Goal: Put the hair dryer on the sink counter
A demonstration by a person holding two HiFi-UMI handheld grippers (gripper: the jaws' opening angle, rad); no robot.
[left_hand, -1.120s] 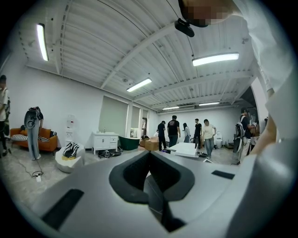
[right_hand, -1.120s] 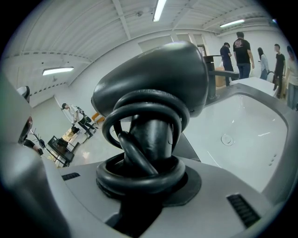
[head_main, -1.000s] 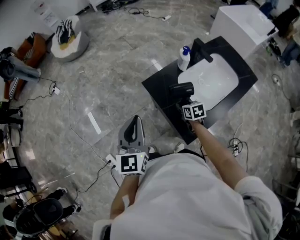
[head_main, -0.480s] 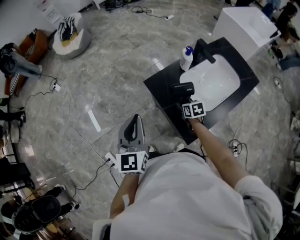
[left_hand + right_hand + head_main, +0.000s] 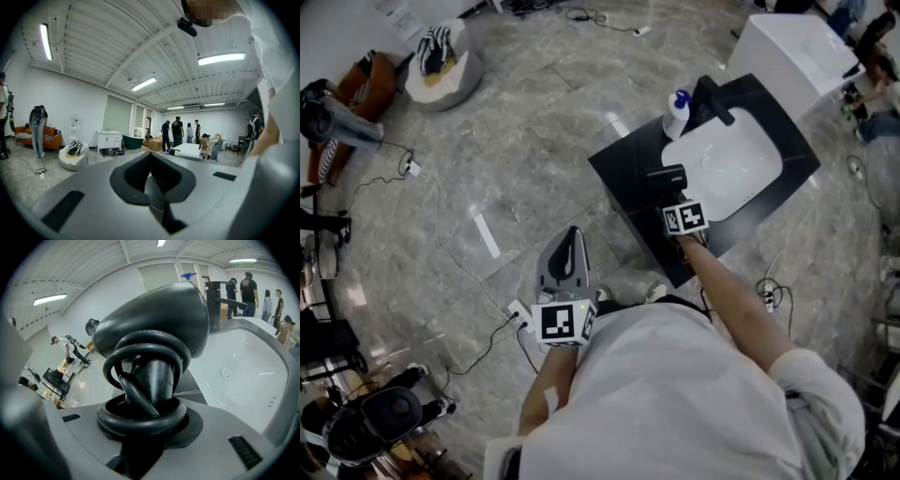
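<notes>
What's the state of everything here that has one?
hair dryer: clamped in the right gripper, cord wound round it, over the counter beside the basin; contact unclear.
right gripper: shut on the hair dryer.
left gripper: jaws together, empty.
faucet: no water running.
basin: empty.
pump bottle: upright beside the faucet.

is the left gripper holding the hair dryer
No, the hair dryer sits in the right gripper; the left gripper holds nothing.
</notes>
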